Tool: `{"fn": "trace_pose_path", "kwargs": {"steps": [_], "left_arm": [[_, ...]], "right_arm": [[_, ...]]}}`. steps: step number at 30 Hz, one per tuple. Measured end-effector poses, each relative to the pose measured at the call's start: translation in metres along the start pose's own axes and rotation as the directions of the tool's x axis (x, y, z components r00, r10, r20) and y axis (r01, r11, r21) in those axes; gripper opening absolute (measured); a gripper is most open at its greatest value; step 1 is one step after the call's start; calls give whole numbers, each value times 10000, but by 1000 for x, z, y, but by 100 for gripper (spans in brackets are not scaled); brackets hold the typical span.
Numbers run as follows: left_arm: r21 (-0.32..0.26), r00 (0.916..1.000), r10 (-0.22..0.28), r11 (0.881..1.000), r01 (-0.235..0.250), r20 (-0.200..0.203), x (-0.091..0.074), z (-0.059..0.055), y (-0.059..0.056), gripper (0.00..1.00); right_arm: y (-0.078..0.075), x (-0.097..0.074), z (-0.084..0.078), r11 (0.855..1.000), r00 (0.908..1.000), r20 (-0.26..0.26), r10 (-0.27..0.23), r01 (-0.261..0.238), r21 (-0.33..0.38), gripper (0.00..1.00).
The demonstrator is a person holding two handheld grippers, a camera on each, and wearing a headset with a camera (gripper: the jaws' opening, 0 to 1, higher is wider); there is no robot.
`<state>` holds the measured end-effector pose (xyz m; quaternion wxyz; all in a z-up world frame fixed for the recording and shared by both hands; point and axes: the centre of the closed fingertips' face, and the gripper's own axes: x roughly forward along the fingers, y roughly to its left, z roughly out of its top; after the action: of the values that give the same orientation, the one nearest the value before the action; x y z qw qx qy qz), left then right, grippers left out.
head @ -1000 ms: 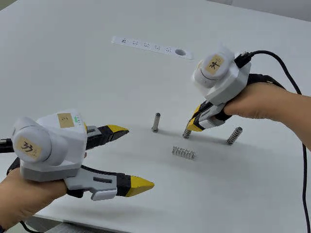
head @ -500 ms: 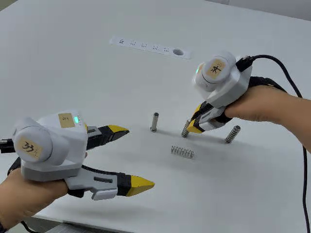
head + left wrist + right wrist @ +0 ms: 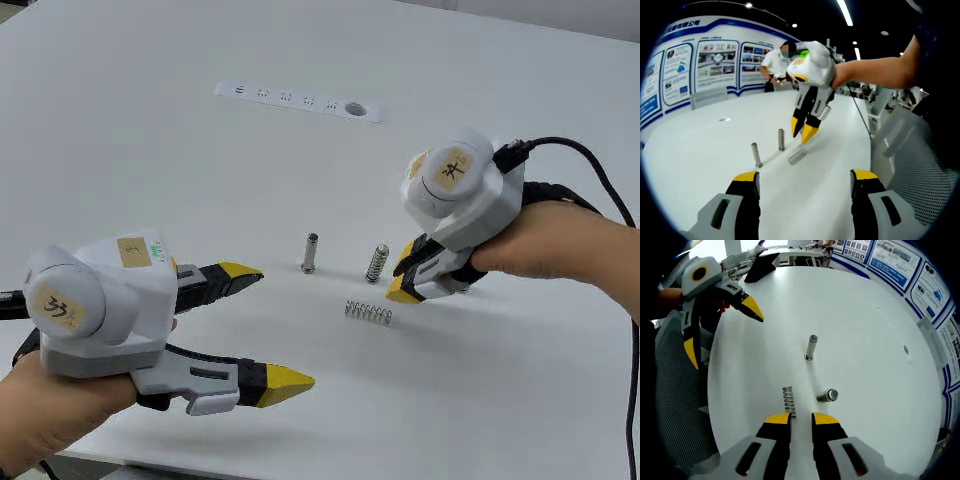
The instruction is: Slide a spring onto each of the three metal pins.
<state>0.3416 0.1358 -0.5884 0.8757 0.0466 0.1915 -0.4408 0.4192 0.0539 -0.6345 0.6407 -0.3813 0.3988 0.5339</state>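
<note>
Steel pin (image 3: 310, 252) bare; left tongs (image 3: 280, 324) wide apart, right tongs (image 3: 403, 285) barely parted, both empty.

On the table (image 3: 140, 160), I take the bare pin (image 3: 310, 252) as marker. Just to its right stands a pin wearing a spring (image 3: 377, 262). A loose spring (image 3: 368, 312) lies before it, rightward. A power strip (image 3: 297, 101) lies well behind. My right gripper (image 3: 405, 290) is farther right, my left gripper (image 3: 280, 325) before and left.

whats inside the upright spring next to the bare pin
A metal pin: its round top shows at the open end of the upright spring in the right gripper view. The coils cover its shaft.
</note>
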Motion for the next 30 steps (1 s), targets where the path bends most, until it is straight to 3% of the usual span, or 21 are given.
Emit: {"fn": "trace_pose_path", "kwargs": {"steps": [7, 17, 30], "left_arm": [[15, 10000, -22, 10000, 22, -89, -1, -1, -1, 74], [-27, 9998, 58, 10000, -59, -169, -3, -3, -1, 73], [35, 9996, -101, 9999, 102, -259, 0, -6, -5, 72]], "right_arm": [[8, 17, -7, 9989, 9990, -129, 437, -439, -147, 17], [10, 31, -11, 9959, 9967, -487, 654, -683, -600, 14], [21, 21, -10, 9944, 9956, -529, 779, -814, -677, 11]]}}
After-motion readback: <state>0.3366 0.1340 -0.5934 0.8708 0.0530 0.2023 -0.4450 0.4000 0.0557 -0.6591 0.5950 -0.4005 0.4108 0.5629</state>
